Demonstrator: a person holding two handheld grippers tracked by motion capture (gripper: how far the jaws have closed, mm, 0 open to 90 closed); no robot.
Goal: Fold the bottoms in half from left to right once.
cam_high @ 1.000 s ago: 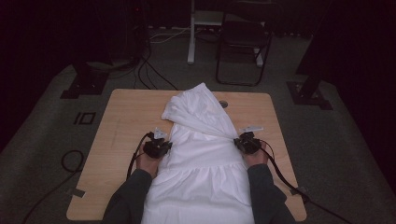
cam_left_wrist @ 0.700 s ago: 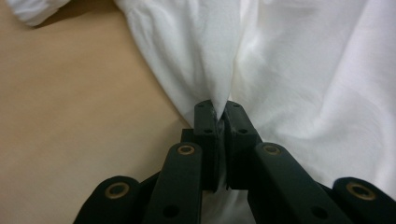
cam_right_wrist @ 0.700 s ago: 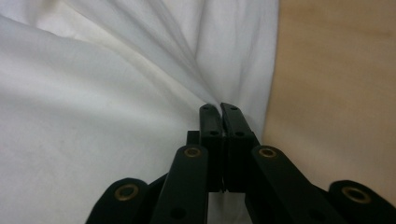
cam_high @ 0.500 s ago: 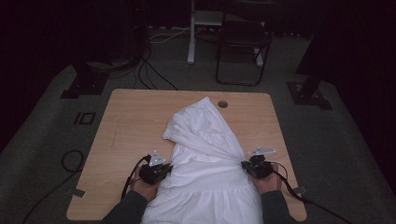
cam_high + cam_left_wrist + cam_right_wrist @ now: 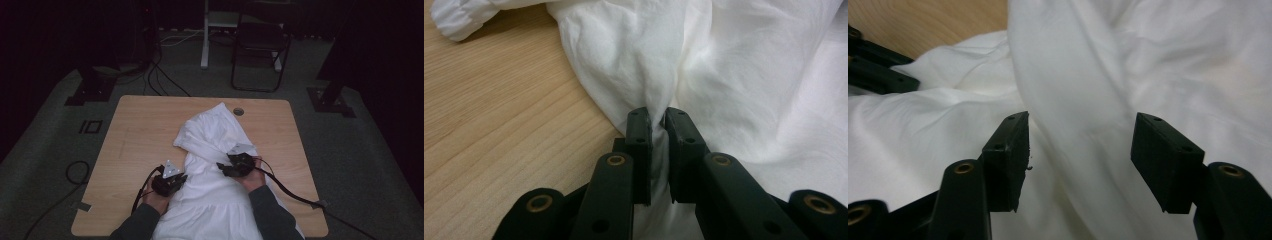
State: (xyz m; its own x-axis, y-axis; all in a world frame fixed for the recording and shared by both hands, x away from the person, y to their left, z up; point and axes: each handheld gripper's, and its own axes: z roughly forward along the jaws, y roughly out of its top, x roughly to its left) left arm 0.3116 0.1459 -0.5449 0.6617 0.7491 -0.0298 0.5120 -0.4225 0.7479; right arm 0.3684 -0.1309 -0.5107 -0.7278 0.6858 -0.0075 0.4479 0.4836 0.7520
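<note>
A white garment (image 5: 215, 145) lies crumpled along the middle of the wooden table (image 5: 140, 130) and hangs over its near edge. My left gripper (image 5: 183, 178) is at the garment's left edge. In the left gripper view its jaws are shut on a pinched fold of the white cloth (image 5: 658, 117). My right gripper (image 5: 220, 168) hovers over the garment's middle and points left. Its jaws have just been opening and now stand wide apart (image 5: 1078, 137). The cloth (image 5: 1088, 90) lies below and between them, and neither pad presses on it.
A round cable hole (image 5: 238, 111) sits near the table's far edge. Bare wood spreads to the left of the garment (image 5: 499, 100). A chair (image 5: 260, 45) and cables (image 5: 165, 80) stand on the dark floor behind. The left gripper's black jaws (image 5: 875, 65) show beyond the cloth.
The right gripper has let go of the garment's right edge, opened, and swung left over the cloth. Before that, both hands drew the garment toward the near edge. The left gripper keeps its pinch.
</note>
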